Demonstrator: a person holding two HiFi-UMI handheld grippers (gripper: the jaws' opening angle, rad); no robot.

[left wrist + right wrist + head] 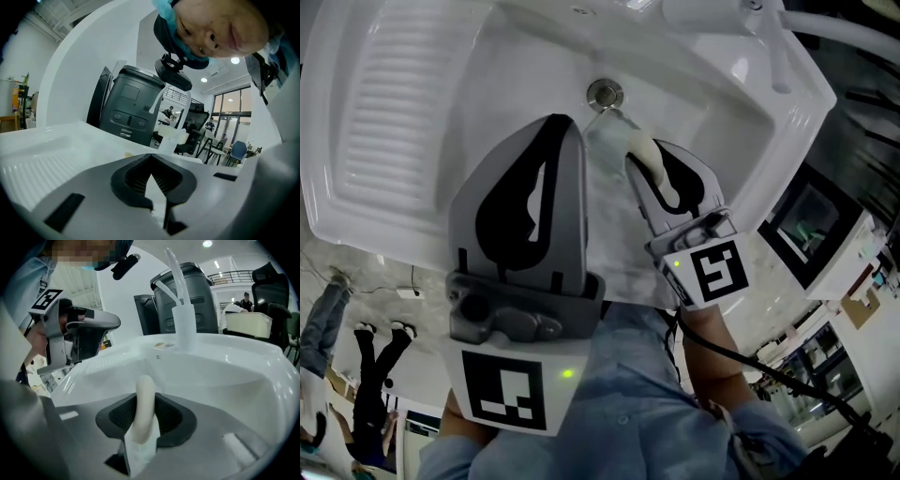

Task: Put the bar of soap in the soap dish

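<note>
A cream bar of soap (643, 150) stands on edge between the pads of my right gripper (649, 161), which is shut on it over the basin of a white sink (712, 103), close to the drain (605, 92). The right gripper view shows the soap (144, 404) upright in the right gripper (145, 399), with the basin beyond. My left gripper (555, 141) hovers to the left of it over the basin, jaws together with nothing in them. Its fingertips meet in the left gripper view (150, 157). I cannot pick out a soap dish in any view.
A ribbed drainboard (394, 122) forms the sink's left half. A white faucet (182, 319) rises from the far rim, with dark grey bins (187, 296) behind it. Chairs and people stand in the room beyond (220, 140). My left gripper (79, 333) shows at the left of the right gripper view.
</note>
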